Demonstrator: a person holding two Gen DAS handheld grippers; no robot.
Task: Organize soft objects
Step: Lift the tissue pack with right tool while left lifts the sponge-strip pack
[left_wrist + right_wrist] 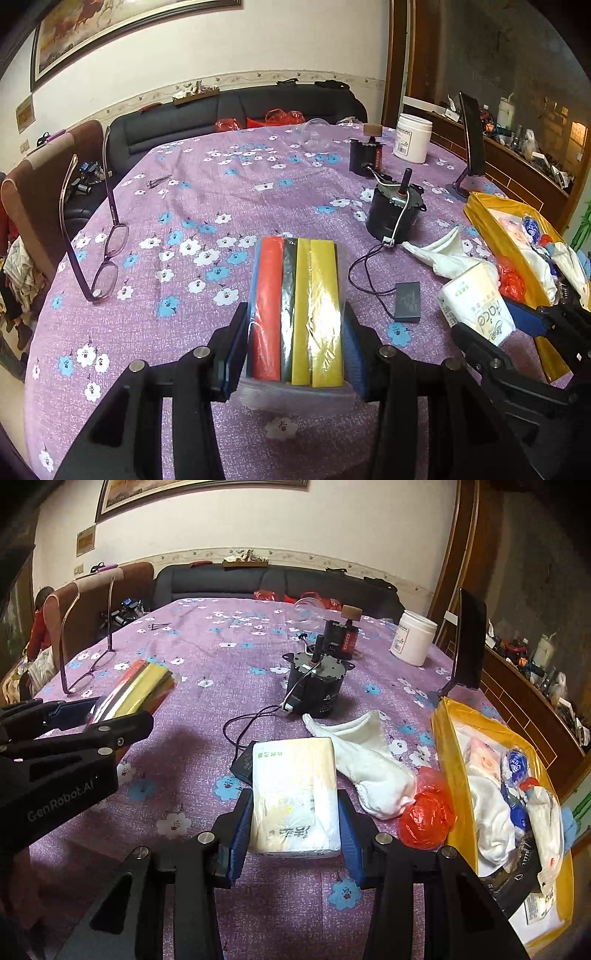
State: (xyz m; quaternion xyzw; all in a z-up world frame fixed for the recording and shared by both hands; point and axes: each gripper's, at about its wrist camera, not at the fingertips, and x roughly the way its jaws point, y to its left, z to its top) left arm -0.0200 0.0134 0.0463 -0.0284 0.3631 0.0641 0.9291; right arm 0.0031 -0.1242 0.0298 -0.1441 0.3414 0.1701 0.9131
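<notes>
Tissue pack [295, 797] lengthwise between right claw [293, 825] pads

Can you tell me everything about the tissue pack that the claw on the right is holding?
The tissue pack is a soft, rectangular packet in shiny white and cream plastic wrap with green and dark print. The right claw pinches its near end between two blue pads. It points away from the camera, over the purple flowered tablecloth. Its far end covers part of a small black box, and a white sock lies just beside it.
</notes>
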